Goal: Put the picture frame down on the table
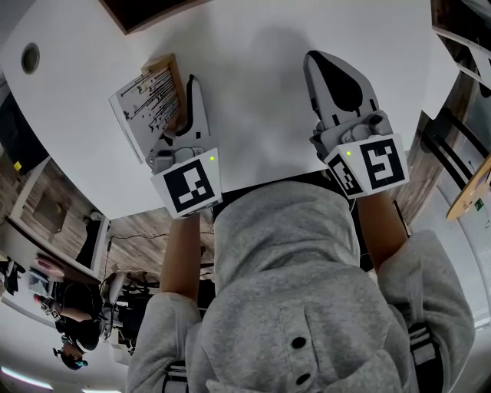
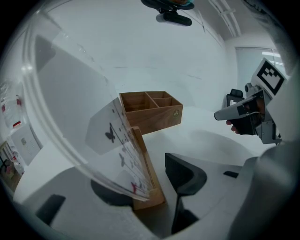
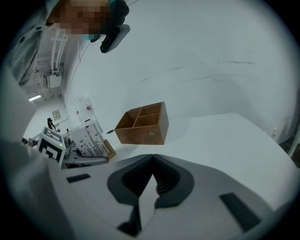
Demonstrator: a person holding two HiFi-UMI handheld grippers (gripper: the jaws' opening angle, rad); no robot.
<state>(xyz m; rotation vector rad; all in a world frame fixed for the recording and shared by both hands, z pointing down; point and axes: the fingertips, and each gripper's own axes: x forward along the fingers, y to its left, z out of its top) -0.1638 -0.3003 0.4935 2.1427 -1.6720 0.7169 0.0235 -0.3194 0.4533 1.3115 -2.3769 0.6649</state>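
The picture frame, a clear pane with small black prints in a wooden base, rests on the white table at the left. My left gripper is open, one jaw on each side of the base. A thin strip of table shows between the base and the right finger. The other finger is only a dark shape behind the pane. My right gripper is shut and empty, hovering over the table's right half. Its view shows the frame far to the left.
A wooden box with compartments stands farther back on the table, also seen at the top edge of the head view. The table's round near edge runs just in front of my arms. A floor and shelves lie beyond to the left.
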